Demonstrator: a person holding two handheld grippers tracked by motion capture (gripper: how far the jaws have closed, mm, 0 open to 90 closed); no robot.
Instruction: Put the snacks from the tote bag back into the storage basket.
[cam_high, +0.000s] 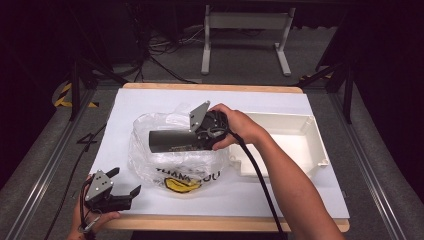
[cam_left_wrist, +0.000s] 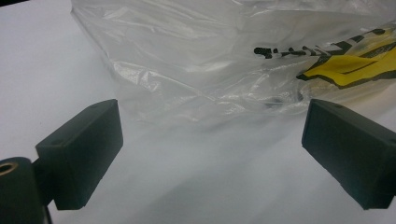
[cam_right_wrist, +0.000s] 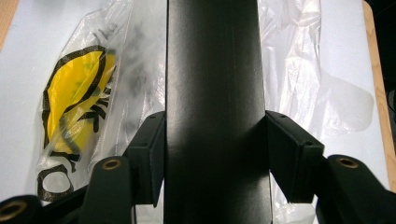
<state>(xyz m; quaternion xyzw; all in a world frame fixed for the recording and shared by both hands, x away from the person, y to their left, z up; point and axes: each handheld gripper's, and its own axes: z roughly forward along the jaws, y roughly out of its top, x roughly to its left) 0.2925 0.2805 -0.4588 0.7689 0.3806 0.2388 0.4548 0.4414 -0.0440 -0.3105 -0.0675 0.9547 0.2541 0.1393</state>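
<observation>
My right gripper (cam_high: 196, 136) is shut on a long black box (cam_high: 170, 140), held level and pointing left just above a clear plastic bag (cam_high: 150, 165) with a yellow and black print. In the right gripper view both pads press the sides of the black box (cam_right_wrist: 215, 84), with my right gripper (cam_right_wrist: 215, 156) over the bag (cam_right_wrist: 74, 98). Near the table's front left corner my left gripper (cam_high: 124, 181) stands open with nothing in it. In the left gripper view my left gripper (cam_left_wrist: 212, 144) faces the bag (cam_left_wrist: 210, 60), a short way from it.
A white open tray (cam_high: 307, 131) lies on the right half of the white table sheet (cam_high: 140, 102), touching the bag's right side. The wooden table edge (cam_high: 210, 223) runs along the front. Beyond the table stands a grey metal frame (cam_high: 245, 22) on the floor.
</observation>
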